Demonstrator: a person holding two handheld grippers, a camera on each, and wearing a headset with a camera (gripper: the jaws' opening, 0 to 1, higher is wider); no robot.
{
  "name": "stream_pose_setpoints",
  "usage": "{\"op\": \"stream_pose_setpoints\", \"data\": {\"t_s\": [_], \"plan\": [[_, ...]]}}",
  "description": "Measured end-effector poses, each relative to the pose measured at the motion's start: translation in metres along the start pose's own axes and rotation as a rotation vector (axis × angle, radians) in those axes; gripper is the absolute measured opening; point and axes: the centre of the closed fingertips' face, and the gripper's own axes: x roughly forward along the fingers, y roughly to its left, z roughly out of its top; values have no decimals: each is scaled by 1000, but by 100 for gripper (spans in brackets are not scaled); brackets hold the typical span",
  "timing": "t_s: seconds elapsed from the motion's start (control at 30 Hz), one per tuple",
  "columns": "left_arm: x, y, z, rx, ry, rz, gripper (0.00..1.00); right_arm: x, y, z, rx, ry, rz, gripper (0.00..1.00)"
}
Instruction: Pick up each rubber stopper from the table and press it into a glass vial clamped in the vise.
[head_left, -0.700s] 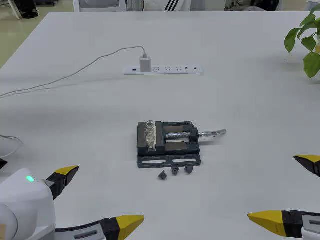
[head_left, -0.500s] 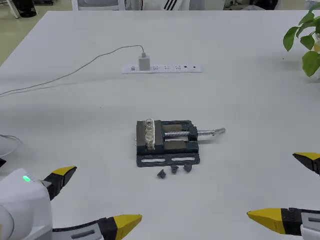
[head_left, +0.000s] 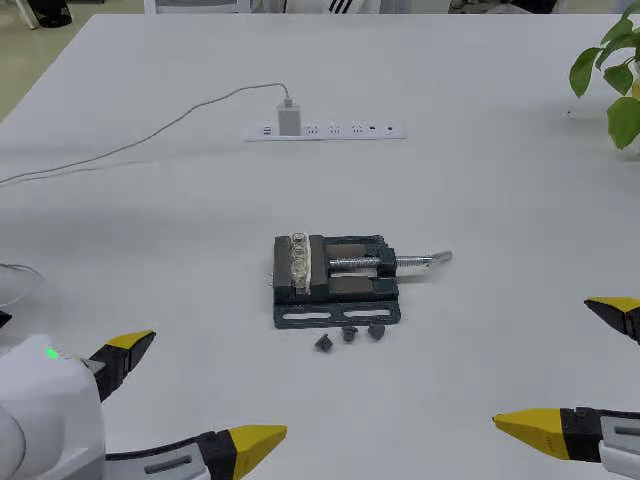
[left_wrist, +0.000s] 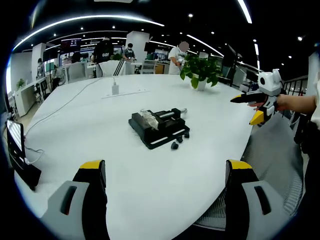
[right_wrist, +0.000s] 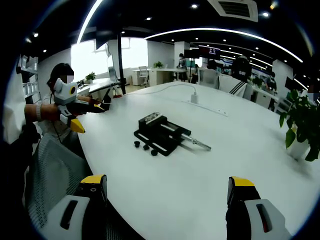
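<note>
Head view: white table (head_left: 480, 180); black vise (head_left: 337, 285) at its centre, screw handle pointing right; glass vials (head_left: 298, 262) clamped in a row between the jaws at the vise's left end; three dark rubber stoppers (head_left: 349, 337) loose on the table in a short line just on the near side of the vise base. On the far side of the vise, a white power strip (head_left: 325, 130) with one charger (head_left: 288, 120) plugged in, its cable (head_left: 150, 140) trailing off left; plant (head_left: 612, 70) at the far right edge. Left gripper (head_left: 190, 395) at near left and right gripper (head_left: 565, 372) at near right, both well apart from the vise, yellow-tipped jaws spread wide, holding nothing. Left gripper view: adds what the head view cuts off, namely the right gripper seen whole, held in a hand (left_wrist: 285, 102) off the table's right side, plus an office room with people beyond the far edge. Right gripper view: the left gripper likewise seen whole, above the table's left edge, a grey mesh chair (right_wrist: 50, 175) below it; stoppers lie on the side of the vise facing this camera
</note>
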Motion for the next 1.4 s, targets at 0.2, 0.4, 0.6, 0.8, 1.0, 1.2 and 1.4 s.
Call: {"op": "stream_pose_setpoints", "data": {"t_s": [0.2,0.4,0.6,0.8,1.0,1.2,1.4], "plan": [[2,-2,-2,-6,2,-5,99,1,2,-2,-3,8,7,99],[3,-3,-2,-5,6,-10,99,4,2,-1,-18,21,18,99],[4,-2,-1,0,8,-11,99,10,1,5,-52,32,31,99],[6,0,1,5,13,-13,99,22,1,16,-79,29,42,98],[6,0,2,5,14,-10,99,41,9,23,-126,37,73,97],[8,1,2,6,20,-16,99,59,17,28,-139,31,99,93],[13,-2,1,9,31,-30,99,83,22,27,-128,42,133,83]]}}
